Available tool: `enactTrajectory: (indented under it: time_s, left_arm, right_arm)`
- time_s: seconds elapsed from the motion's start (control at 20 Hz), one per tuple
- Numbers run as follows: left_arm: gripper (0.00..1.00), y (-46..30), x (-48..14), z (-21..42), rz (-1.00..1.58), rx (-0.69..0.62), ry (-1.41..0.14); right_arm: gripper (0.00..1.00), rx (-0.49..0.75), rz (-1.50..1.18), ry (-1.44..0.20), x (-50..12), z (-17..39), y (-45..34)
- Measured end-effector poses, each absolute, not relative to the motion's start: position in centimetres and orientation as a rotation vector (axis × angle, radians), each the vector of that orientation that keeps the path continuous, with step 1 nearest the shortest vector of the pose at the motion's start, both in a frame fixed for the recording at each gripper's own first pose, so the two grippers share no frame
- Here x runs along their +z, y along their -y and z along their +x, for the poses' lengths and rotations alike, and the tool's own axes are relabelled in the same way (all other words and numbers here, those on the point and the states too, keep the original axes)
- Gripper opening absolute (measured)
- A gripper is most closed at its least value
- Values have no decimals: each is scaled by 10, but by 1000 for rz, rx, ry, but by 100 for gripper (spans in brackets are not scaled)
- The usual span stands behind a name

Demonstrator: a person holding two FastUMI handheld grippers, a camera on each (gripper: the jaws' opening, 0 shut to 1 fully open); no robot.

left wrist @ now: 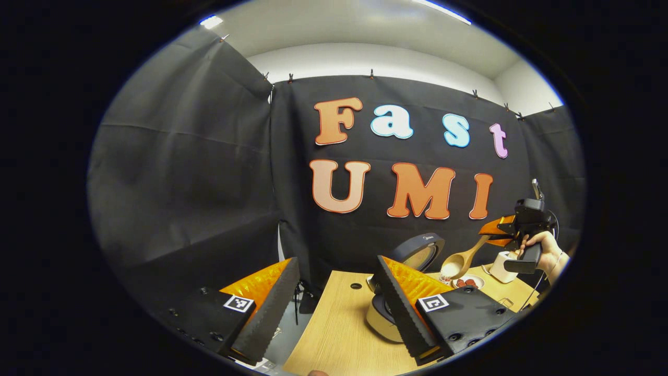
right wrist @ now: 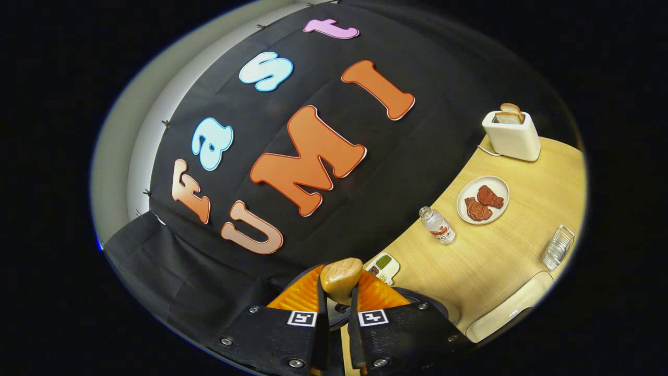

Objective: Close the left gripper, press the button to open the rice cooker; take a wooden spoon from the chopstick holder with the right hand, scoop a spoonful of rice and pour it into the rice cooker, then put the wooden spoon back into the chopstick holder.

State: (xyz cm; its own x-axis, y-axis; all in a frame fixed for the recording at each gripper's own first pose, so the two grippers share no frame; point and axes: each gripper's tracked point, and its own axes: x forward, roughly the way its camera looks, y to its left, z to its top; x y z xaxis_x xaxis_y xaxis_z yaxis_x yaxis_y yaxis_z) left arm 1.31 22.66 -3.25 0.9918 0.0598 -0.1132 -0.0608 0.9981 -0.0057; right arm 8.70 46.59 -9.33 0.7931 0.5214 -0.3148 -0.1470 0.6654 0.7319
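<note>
Left gripper view: your left gripper [left wrist: 334, 305] hangs released, fingers wide apart, low in frame over the table [left wrist: 334, 334]. Right of centre, the rice cooker [left wrist: 412, 261] stands lid-up; the wooden spoon [left wrist: 462, 259], loaded with rice, hovers beside it in the right gripper [left wrist: 496, 232]. Carry the bowl over the pot before tipping. Right gripper view: bottom centre, fingers clenched on the spoon [right wrist: 340, 279]; frame rolled. Tip slowly.
</note>
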Motion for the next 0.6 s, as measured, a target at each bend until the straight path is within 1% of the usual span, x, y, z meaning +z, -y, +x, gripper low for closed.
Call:
enactTrajectory:
  time_s: [0.05, 0.45, 0.5, 0.6]
  left_arm:
    - [96, -227, -32, 14, -11, 60, -114]
    - [96, -226, -36, 20, -11, 60, -115]
    - [99, -227, -36, 20, -12, 61, -116]
    - [99, -228, -37, 20, -14, 63, -118]
  right_arm:
    - [14, 404, 745, -532, -91, 88, -467]
    - [14, 439, 704, -516, -89, 87, -476]
    - [14, 445, 696, -513, -89, 87, -478]
    - [14, 453, 680, -503, -86, 87, -479]
